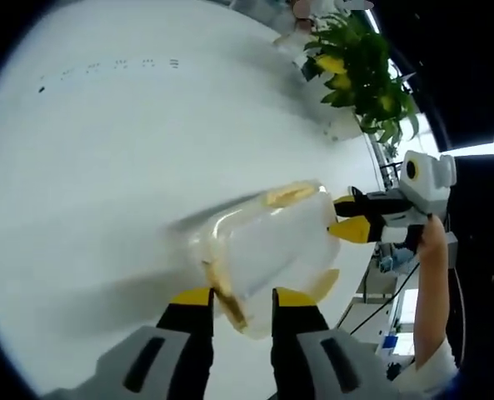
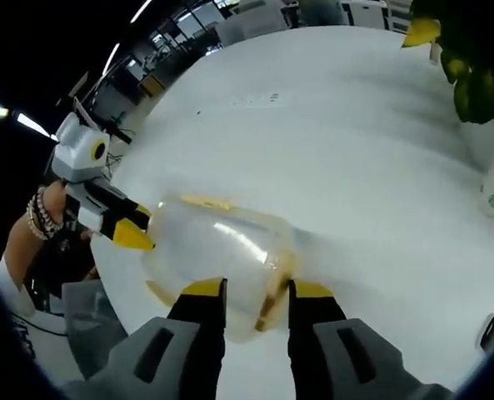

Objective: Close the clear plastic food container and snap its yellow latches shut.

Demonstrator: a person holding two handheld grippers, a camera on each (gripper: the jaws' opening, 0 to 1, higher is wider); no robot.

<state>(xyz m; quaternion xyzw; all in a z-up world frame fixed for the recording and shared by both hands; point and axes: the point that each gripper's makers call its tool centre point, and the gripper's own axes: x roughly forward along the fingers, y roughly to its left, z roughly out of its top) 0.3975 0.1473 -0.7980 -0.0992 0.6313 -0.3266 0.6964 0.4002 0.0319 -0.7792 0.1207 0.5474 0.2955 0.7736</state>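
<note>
The clear plastic container [image 1: 271, 246] lies lengthwise between both grippers over the white table [image 1: 105, 150]. In the left gripper view, my left gripper [image 1: 242, 297] has its yellow-tipped jaws closed around the container's near end, where a yellow latch [image 1: 228, 302] shows between them. My right gripper [image 1: 352, 217] comes in from the right and meets the far end. In the right gripper view, the right gripper [image 2: 259, 290] clamps the container [image 2: 217, 254] at its near-end yellow latch [image 2: 276, 293]. The left gripper [image 2: 134, 227] touches the far end. Another yellow latch [image 2: 203, 202] runs along the upper side.
A plant with green and yellow leaves [image 1: 363, 75] in a white pot stands near the table's far edge, and its leaves [image 2: 467, 58] show in the right gripper view. A person's hand [image 1: 432, 242] and a braceleted wrist [image 2: 40, 218] hold the grippers beyond the table edges.
</note>
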